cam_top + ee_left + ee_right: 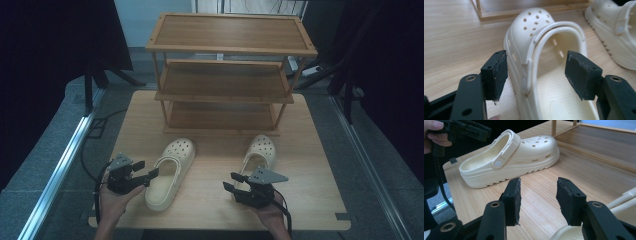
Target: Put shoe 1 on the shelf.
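Two cream clogs on worktop (310, 200) in front of wooden shoe rack (227, 75). Left clog (170, 172) toe-first toward rack, left gripper (148, 173) at its heel end, jaws wide, straddling side wall + heel strap w/o pads pressing yet. Right clog (260, 152) nearer rack's right leg; right gripper (233, 182) just behind its heel, jaws spread, nothing between, heel rim right under it in right gripper view. Risks, prob.: closing on thin soft wall → deforms, slips out or tips on lift; pinching strap only → clog swings; sole catching rack's front rail on the way in.
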### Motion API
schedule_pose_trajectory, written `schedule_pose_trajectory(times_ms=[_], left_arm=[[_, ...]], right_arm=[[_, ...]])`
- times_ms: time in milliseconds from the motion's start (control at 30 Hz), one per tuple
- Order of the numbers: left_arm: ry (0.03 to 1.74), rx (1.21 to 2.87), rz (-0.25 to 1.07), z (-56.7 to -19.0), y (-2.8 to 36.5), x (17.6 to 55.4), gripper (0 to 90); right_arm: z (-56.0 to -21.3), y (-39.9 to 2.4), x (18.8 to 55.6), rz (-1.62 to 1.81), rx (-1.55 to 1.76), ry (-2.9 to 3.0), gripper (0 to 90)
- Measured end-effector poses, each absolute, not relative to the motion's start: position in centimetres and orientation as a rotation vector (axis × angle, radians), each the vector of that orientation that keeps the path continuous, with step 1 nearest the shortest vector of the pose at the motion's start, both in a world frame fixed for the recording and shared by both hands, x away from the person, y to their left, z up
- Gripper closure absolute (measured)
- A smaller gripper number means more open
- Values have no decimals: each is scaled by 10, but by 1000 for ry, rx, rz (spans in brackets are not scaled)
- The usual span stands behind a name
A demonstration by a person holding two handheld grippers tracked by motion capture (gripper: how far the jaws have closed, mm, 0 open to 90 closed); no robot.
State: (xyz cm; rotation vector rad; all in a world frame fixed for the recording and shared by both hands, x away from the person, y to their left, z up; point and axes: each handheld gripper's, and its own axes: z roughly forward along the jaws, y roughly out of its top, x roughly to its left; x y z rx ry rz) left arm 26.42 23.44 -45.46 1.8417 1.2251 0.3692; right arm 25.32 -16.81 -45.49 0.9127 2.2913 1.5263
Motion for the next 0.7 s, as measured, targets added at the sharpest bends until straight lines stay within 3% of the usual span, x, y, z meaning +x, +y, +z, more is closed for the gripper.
schedule_pose_trajectory(times_ms=[233,367,567,700], left_arm=[[1257,1897,375,-469,222,277,370],[1308,1955,382,-481,215,285,453],[1326,1976,411,-484,210,291,666],[1336,1967,442,-484,209,291,701]], right_arm=[[-458,-167,254,1515,916,2305,542],[-460,-164,254,1508,916,2314,541],[-465,-161,256,1493,917,2331,541],[-465,-162,256,1491,925,2330,542]])
